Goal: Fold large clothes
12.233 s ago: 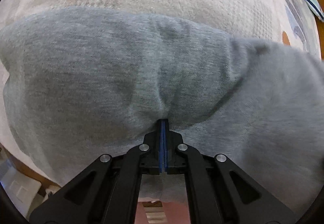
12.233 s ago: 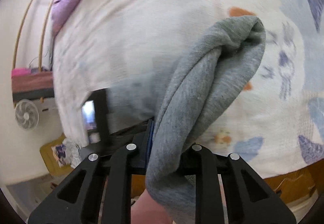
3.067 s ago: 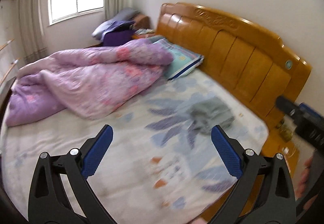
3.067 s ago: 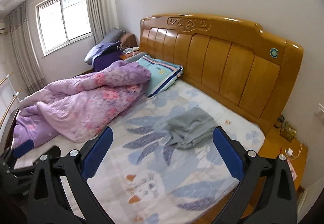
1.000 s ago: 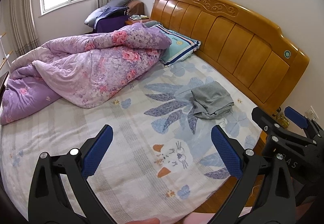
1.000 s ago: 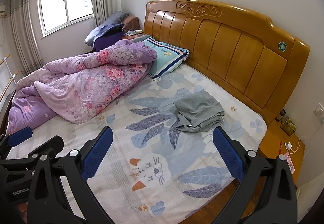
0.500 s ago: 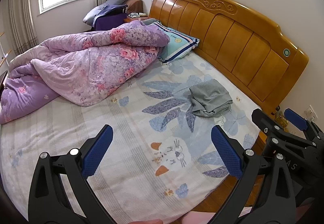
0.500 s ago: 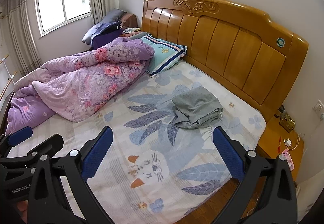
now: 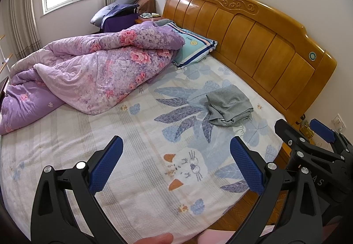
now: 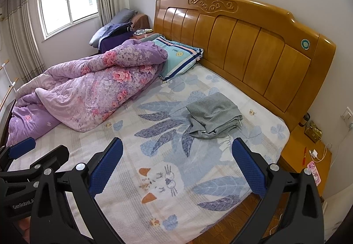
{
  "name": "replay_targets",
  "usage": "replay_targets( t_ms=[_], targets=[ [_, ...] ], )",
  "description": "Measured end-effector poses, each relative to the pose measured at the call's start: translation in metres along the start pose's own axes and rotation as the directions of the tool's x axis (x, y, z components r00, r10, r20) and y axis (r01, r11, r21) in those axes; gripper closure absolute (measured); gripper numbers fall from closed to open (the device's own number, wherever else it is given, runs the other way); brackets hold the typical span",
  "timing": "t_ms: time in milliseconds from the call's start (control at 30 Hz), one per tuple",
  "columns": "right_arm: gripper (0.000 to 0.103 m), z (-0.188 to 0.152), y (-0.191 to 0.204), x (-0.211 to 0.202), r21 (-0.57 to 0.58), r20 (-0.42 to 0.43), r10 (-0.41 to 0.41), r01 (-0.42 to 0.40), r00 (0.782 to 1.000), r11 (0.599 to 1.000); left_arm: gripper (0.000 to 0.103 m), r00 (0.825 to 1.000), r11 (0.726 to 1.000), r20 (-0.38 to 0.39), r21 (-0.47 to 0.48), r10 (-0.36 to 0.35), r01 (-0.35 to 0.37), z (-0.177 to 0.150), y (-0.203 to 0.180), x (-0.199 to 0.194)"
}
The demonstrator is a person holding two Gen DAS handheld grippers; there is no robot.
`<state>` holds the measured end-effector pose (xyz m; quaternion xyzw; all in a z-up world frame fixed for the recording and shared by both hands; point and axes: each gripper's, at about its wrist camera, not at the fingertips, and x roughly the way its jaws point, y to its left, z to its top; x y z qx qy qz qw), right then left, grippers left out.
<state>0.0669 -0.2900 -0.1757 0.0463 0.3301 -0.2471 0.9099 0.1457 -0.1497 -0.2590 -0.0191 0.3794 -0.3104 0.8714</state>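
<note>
A folded grey garment (image 9: pixel 228 106) lies on the bed sheet (image 9: pixel 154 133) near the wooden headboard; it also shows in the right wrist view (image 10: pixel 214 118). My left gripper (image 9: pixel 176 151) is open and empty, held well back from the bed's near edge. My right gripper (image 10: pixel 177 151) is open and empty too, beside the left one. The right gripper also shows at the right edge of the left wrist view (image 9: pixel 308 140). The left gripper shows at the lower left of the right wrist view (image 10: pixel 28 155).
A crumpled purple floral quilt (image 9: pixel 88 76) covers the bed's left half. A striped teal pillow (image 9: pixel 194 49) lies by the headboard (image 9: pixel 253 41). A wooden nightstand (image 10: pixel 306 155) with a charger and small items stands at right. Wood floor (image 10: pixel 231 219) runs along the bed's near edge.
Both grippers let go of the grey garment, which now lies folded on the bed. Both opened and pulled far back from the bed; over the last second the views shifted only slightly.
</note>
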Motion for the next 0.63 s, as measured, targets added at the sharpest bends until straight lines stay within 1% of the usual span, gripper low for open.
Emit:
replay_targets(
  t_ms=[200,300,500,633],
  targets=[
    [0.008,0.0,-0.001,0.0,0.002,0.0,-0.001,0.001,1.0,1.0,0.005,1.0,1.0,0.002,0.005,0.003,-0.003,-0.004,-0.001,-0.001],
    [0.008,-0.002,-0.002,0.0,0.002,-0.001,0.005,-0.005,1.0,1.0,0.006,0.999,1.0,0.031,0.021,-0.013,0.013,-0.008,-0.003,-0.004],
    [0.008,-0.006,-0.005,0.002,0.011,-0.013,0.003,-0.003,1.0,1.0,0.005,1.0,0.999,0.012,0.038,0.005,-0.005,-0.011,-0.008,-0.001],
    [0.008,-0.004,-0.006,0.004,0.01,-0.015,0.002,-0.002,1.0,1.0,0.005,1.0,1.0,-0.005,0.028,-0.006,0.006,-0.009,-0.007,0.003]
  ],
)
